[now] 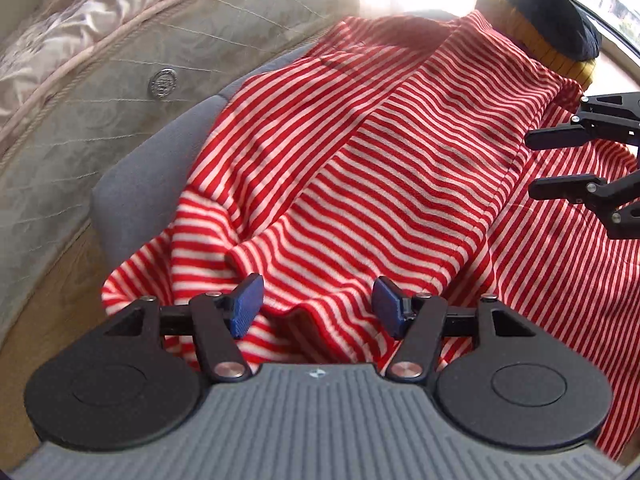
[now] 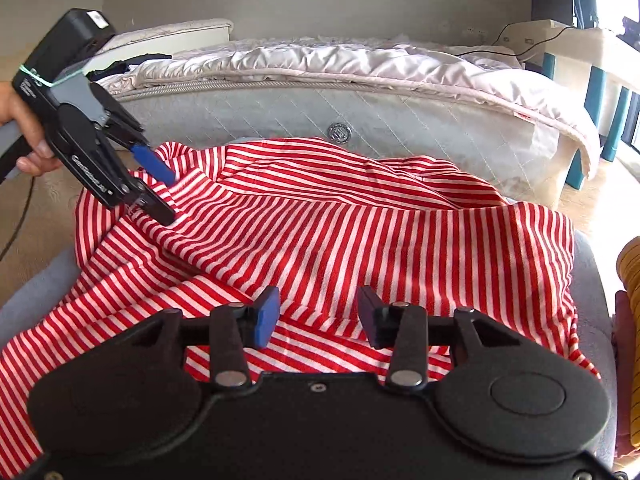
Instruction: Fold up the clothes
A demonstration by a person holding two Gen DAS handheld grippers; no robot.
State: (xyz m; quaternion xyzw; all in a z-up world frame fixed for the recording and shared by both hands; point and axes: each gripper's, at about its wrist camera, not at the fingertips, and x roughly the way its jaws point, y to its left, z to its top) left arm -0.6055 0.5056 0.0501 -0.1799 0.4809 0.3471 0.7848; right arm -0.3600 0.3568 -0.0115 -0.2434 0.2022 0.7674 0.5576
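Striped shirt (image 1: 360, 168) on grey seat (image 1: 136, 184) partly folded, rumpled, more folds left; left gripper (image 1: 318, 308) and right gripper (image 2: 318, 312) jaws spread, empty.

Red-and-white striped garment (image 1: 360, 168) rumpled over grey cushion (image 1: 136, 184), left gripper (image 1: 318, 306) fingers apart above it

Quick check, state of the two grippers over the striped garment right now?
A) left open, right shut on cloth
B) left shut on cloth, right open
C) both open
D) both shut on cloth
C: the left gripper and right gripper each show a clear gap between their fingers above the red-and-white striped garment, gripping nothing.
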